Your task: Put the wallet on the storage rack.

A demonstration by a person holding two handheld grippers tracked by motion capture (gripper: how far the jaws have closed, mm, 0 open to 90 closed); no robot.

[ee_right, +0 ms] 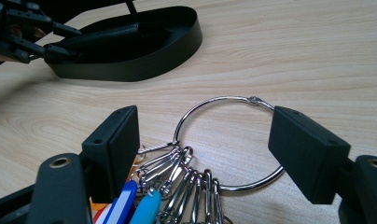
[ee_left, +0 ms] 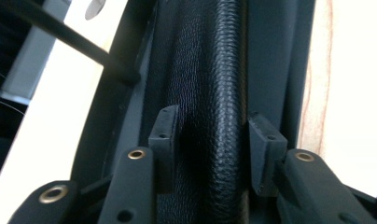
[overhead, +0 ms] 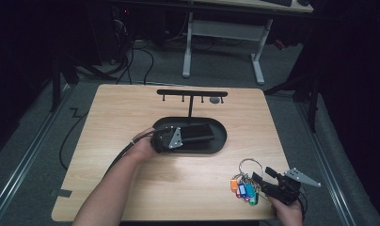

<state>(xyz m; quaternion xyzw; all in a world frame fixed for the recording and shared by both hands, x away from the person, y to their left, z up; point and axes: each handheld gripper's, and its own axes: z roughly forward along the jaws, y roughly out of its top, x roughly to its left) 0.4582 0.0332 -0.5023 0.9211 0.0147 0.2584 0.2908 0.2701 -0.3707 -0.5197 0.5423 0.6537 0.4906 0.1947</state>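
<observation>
left tool (overhead: 197,133) reaching into the black oval tray (overhead: 221,141) at mid-desk, jaws parted part-way with a black pebbled case (ee_left: 210,93) lying lengthwise between them. pads (ee_left: 164,128) close on either side of the case's rounded ridge; cannot tell whether touching or just clear, so grip not certain. tray wall just outside each jaw, and the thin upright post (ee_left: 65,37) of the black hook stand (overhead: 192,92) ahead and to the left of the jaws. hand (overhead: 143,146) wrapped round the tool body, grey plate on top.

right tool (ee_right: 203,140) released, jaws spread wide, resting low over the wooden desk (overhead: 131,103) near its close right corner. large metal key ring (ee_right: 226,142) lying flat on the desk between the two jaws, its far arc ahead of the pads, one side passing just beside the right-hand pad (ee_right: 308,151). bunch of clips and coloured key tags (ee_right: 140,207) hanging off the ring toward the tool body, by the left-hand pad. nothing clamped. tray and left tool well ahead, to the upper left.
</observation>
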